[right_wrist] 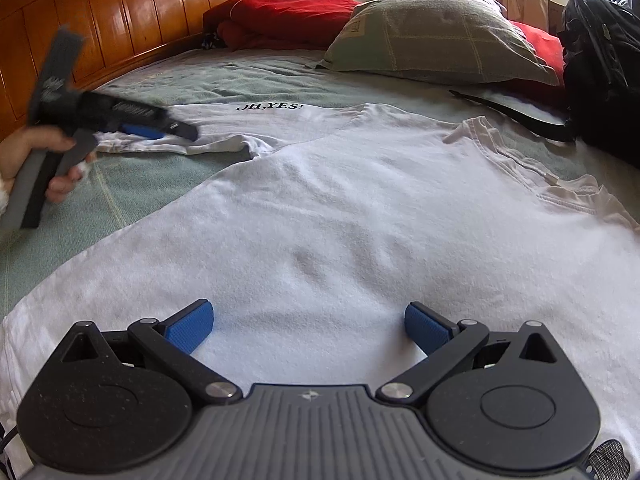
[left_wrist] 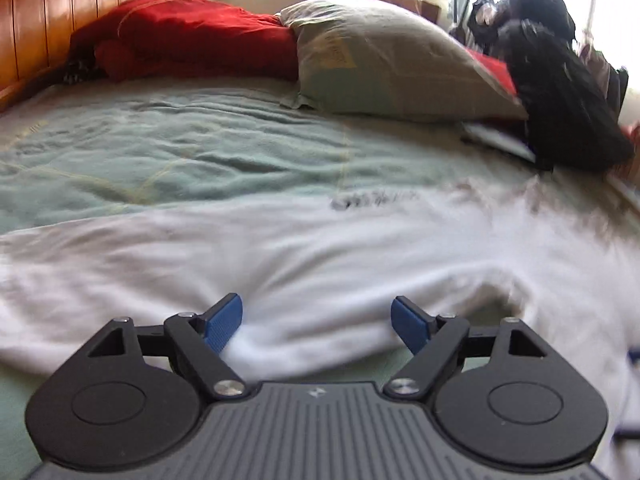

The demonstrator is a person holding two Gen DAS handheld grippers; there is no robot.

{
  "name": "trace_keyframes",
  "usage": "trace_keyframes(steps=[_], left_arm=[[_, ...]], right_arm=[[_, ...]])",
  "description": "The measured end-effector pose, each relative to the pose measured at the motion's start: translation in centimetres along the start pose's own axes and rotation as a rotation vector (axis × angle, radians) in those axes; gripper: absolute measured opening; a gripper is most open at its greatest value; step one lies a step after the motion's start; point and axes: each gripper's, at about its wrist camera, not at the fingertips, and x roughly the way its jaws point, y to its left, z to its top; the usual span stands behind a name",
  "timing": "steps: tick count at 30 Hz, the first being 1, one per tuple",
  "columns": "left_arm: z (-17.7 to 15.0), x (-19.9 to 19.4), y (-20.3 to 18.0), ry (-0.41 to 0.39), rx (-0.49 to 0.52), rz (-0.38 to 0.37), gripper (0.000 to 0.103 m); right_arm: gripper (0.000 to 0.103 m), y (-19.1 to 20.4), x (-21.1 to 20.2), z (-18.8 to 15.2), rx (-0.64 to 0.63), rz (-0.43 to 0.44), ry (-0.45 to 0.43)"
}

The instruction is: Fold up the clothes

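Note:
A white T-shirt (right_wrist: 320,208) lies spread on the green bedspread, with black lettering (right_wrist: 269,107) showing at its far side and the collar (right_wrist: 516,160) toward the right. My right gripper (right_wrist: 309,326) hovers open low over the shirt's near part, with nothing between its blue pads (right_wrist: 188,330). In the left wrist view the shirt (left_wrist: 280,256) appears blurred, and my left gripper (left_wrist: 317,322) stands open right at a raised fold of its near edge. The right wrist view also shows the left gripper (right_wrist: 176,130) at the far left, held by a hand (right_wrist: 36,152), over a sleeve.
The green bedspread (right_wrist: 248,76) covers the bed. A grey-green pillow (right_wrist: 436,32), red bedding (right_wrist: 280,16) and a black backpack (right_wrist: 608,64) with a strap (right_wrist: 516,114) lie along the far side. A wooden headboard (right_wrist: 112,20) runs along the left.

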Motion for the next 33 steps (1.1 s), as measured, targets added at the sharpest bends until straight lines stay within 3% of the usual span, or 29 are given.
trace_keyframes(steps=[4,9,13,15,18,20,23,27,29,31,33], left_arm=[[0.3,-2.0,1.0,-0.027,0.036,0.025,0.082],[2.5,-1.3,5.0,-0.078,-0.089,0.055,0.083],[0.6,-1.0,8.1,-0.046,-0.149,0.118,0.082],[-1.1,-2.0,8.9,-0.061,-0.111,0.127,0.082],[-2.2,-3.5,9.4,-0.047,-0.026,0.208,0.083],[-1.6,-4.3,9.9,-0.050,-0.031,0.240,0.082],[0.0,-4.9,10.3,-0.101,-0.078,0.211,0.083],[1.4,-3.0,9.8,-0.116,-0.083,0.193,0.086],[1.4,-0.7,10.0,-0.015,-0.108,0.234,0.085],[1.2,-0.4,9.7,-0.028,-0.097,0.257,0.085],[1.5,-1.4,9.1,-0.052,-0.089,0.221,0.086]], right_arm=[[0.103,0.1,0.1,0.0,-0.008,-0.007,0.000],[0.103,0.3,0.0,0.0,-0.012,-0.017,0.007],[0.103,0.3,0.0,0.0,-0.014,-0.019,0.010],[0.103,0.3,0.1,0.1,-0.015,-0.021,0.012],[0.103,0.4,0.1,0.1,-0.022,-0.024,0.013],[0.103,0.4,0.1,0.1,-0.024,-0.024,0.014],[0.103,0.3,-0.1,0.5,-0.026,-0.022,0.027],[0.103,-0.4,-0.8,2.5,-0.001,-0.001,0.030],[0.103,-1.0,-1.0,4.3,0.009,0.015,0.019],[0.103,-1.5,-1.1,6.1,0.020,0.031,0.009],[0.103,-2.1,-1.3,8.0,0.030,0.046,-0.002]])
